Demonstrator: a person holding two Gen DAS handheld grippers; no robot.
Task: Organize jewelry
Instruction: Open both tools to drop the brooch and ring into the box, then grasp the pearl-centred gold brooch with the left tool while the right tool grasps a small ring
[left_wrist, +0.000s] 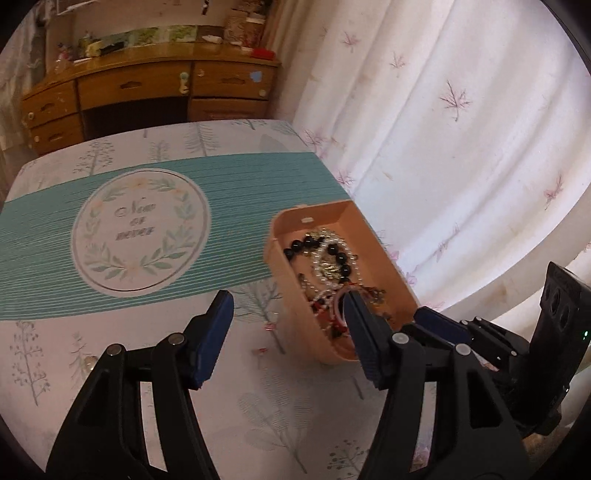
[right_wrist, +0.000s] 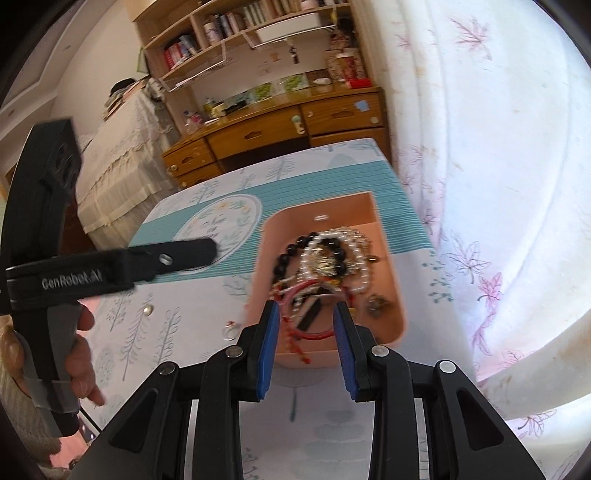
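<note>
In the peach plastic tray (right_wrist: 386, 258), glossy black beads (right_wrist: 282, 258), pearly strands (right_wrist: 354, 254), perhaps tangled.

A peach open-topped tray (left_wrist: 373, 236) sits right of centre in the left wrist view; inside lie tangled jewelry: a black bead bracelet (left_wrist: 332, 251), pearl strands (right_wrist: 354, 254), red cords (right_wrist: 317, 336). Two small pieces (right_wrist: 229, 330) lie loose on the cloth at its lower left.

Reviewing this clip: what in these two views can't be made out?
- Left wrist view: near end of the peach box, hidden behind the left tool.
- Right wrist view: whether the right tool grips the box's near wall; the pads' contact is unclear.
- Both views: individual jewelry pieces, tangled and blurred.
</note>
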